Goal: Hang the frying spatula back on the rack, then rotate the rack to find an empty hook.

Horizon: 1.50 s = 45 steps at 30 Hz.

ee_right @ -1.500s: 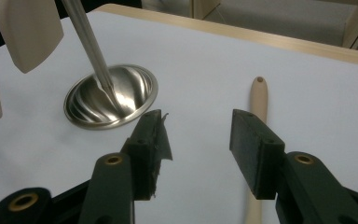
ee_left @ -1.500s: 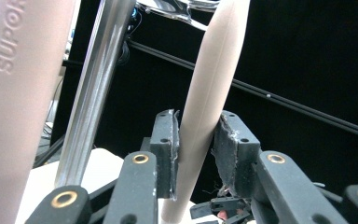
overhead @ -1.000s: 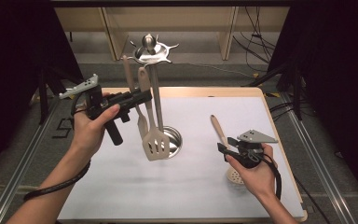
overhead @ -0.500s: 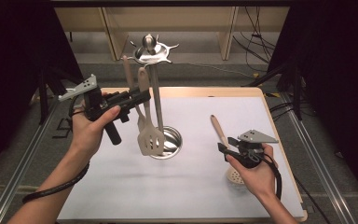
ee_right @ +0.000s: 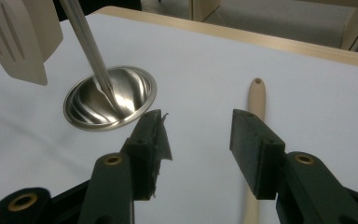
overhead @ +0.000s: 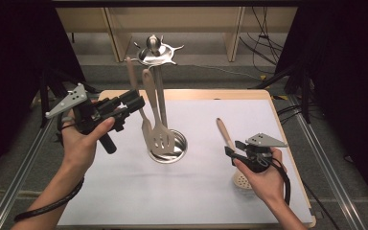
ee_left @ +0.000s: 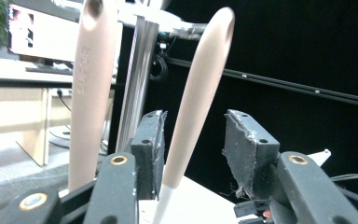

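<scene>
A steel utensil stand point(overhead: 159, 96) rises from a round base point(overhead: 172, 148) on the white table. Two beige spatulas hang from its top ring, a slotted one point(overhead: 160, 136) and a second one point(overhead: 146, 132) behind it. My left gripper point(overhead: 134, 103) is level with their handles, just left of the stand. Its jaws have just been opening; one handle point(ee_left: 200, 93) stands between the pads unpressed, and the other handle point(ee_left: 91, 93) is outside the left jaw. My right gripper point(ee_right: 198, 135) hovers open low over the table, next to a beige skimmer spoon point(overhead: 224, 132) lying flat.
The white mat covers a wooden table point(overhead: 268, 96) with edges close on the right and far sides. The stand's base point(ee_right: 109, 98) lies ahead and left of the right jaws. Dark curtains flank both sides, with shelving and cables behind.
The left jaws have spread wider around the spatula handle and the left hand has drawn slightly away to the left. The hanging spatulas have swung a little. The right hand has not moved.
</scene>
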Motion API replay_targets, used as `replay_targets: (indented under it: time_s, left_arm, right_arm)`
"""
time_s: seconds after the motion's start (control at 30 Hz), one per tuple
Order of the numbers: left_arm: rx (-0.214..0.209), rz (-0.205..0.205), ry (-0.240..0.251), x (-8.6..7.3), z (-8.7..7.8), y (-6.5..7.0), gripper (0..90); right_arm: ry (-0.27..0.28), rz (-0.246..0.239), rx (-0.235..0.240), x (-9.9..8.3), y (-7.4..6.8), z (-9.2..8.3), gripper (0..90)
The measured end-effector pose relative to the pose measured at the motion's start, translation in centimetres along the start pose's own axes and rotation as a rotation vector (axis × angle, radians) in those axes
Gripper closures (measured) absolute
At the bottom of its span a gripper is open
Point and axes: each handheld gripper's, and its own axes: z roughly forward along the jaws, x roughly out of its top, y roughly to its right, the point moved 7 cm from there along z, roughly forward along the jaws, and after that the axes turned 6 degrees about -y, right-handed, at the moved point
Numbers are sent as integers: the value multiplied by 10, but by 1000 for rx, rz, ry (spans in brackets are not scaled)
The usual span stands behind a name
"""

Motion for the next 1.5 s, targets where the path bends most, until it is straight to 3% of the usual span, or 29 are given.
replay_targets:
  time_s: [0.07, 0.1, 0.17, 0.27, 0.3, 0.37, 0.4, 0.47, 0.53, 0.6, 0.63, 0.67, 0.73, 0.8, 0.83, 0.9, 0.93, 1.03, 1.17, 1.2, 1.3, 1.37, 1.43, 1.5]
  left_arm:
    - [18, 9, 13, 4, -3, 3, 609]
    - [35, 35, 8, 6, -5, 2, 637]
    - [56, 57, 7, 9, -6, 3, 679]
    - [68, 71, -4, 11, -6, 8, 739]
    - [76, 77, -6, 11, -5, 8, 765]
    - [82, 74, -15, 11, -5, 11, 805]
    - [87, 72, -19, 11, -5, 12, 824]
    - [88, 77, -22, 12, -5, 15, 854]
    - [87, 80, -21, 15, -4, 19, 870]
    - [54, 64, -19, 17, -3, 28, 881]
    - [57, 87, -13, 20, -2, 29, 885]
    - [51, 92, -11, 22, 0, 32, 887]
    - [38, 92, -9, 28, 5, 39, 889]
    - [33, 102, -2, 35, 12, 45, 889]
    - [32, 106, 0, 38, 15, 47, 889]
    - [33, 119, 3, 45, 23, 51, 889]
    - [34, 118, 3, 47, 27, 52, 889]
    - [37, 122, -6, 51, 37, 54, 890]
    - [44, 121, -16, 51, 47, 53, 889]
    - [47, 122, -19, 51, 48, 54, 890]
    - [63, 129, -31, 50, 52, 51, 890]
    - [68, 130, -34, 50, 53, 49, 890]
    - [74, 134, -37, 50, 54, 48, 890]
    - [79, 129, -42, 50, 54, 46, 890]
  right_arm:
    - [9, -23, -8, 1, 2, 0, 543]
    - [18, -48, -20, 1, 5, -1, 544]
    - [0, -20, -13, 0, 4, -2, 544]
    - [19, -33, -16, 0, 7, -2, 544]
    - [4, -4, -11, -1, 4, -3, 544]
    - [11, 0, -14, -1, 4, -3, 544]
    - [17, -40, -18, -1, 7, -3, 544]
    - [9, 1, -9, -2, 2, -4, 543]
    - [10, -32, -25, 0, 5, -5, 544]
    - [6, -12, -20, 0, 2, -7, 544]
    - [18, -38, -22, 1, 3, -6, 544]
    - [6, -13, -14, 0, 1, -6, 544]
    - [27, -42, -10, 2, 4, -3, 544]
    - [5, -6, -5, 1, 1, -2, 544]
    - [29, -18, -14, 3, 2, -1, 544]
    - [18, -8, 0, 2, 0, -2, 544]
    - [30, -41, -4, 3, 3, -2, 544]
    - [9, 1, -2, 1, -1, -5, 544]
    - [-1, -4, -11, 0, 0, -6, 544]
    - [11, -32, -16, 1, 3, -6, 544]
    - [15, -39, -20, 2, 3, -4, 544]
    - [7, -1, -6, 1, -2, -4, 544]
    - [-3, -6, -10, 0, -1, -4, 544]
    - [19, -47, -24, 2, 2, -3, 544]
